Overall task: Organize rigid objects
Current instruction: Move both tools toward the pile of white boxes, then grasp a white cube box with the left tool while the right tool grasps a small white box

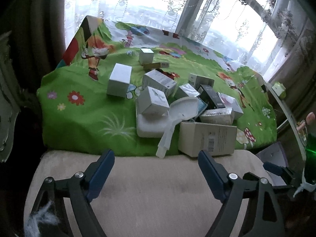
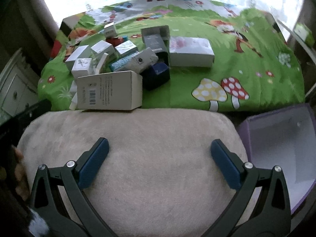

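Both views look across a beige cushioned seat (image 2: 134, 158) toward a surface draped in a green cartoon-printed cloth (image 2: 197, 75) before a curtained window (image 1: 138, 2). The left gripper (image 1: 156, 167) hovers over the seat with its blue-padded fingers (image 1: 101, 169) spread wide apart and nothing between them; the right gripper (image 2: 160, 160) hovers likewise, its fingers (image 2: 225, 164) parted and empty. The task's things, a heap of small boxes (image 1: 177, 98), lie on the cloth just beyond the seat's far edge. Nearest the seat lies a large beige carton with a barcode (image 2: 110, 89), flat on its side at the cloth's front edge. To its left in the left wrist view, a white plastic scoop (image 1: 177, 114) leans across a flat white box (image 1: 150, 126), its handle reaching toward the seat; a small white cube box (image 1: 154, 100) rests on that flat box. A taller white box (image 1: 119, 80) stands upright, apart to the left of the heap, and another small box (image 1: 146, 56) stands farther back. In the right wrist view, a dark blue box (image 2: 158, 75) sits just behind the carton, an open grey box (image 2: 156, 37) stands behind it, and a wide silver box (image 2: 191, 51) lies to the right. An open purple bin (image 2: 280, 144) sits beside the seat at the right.
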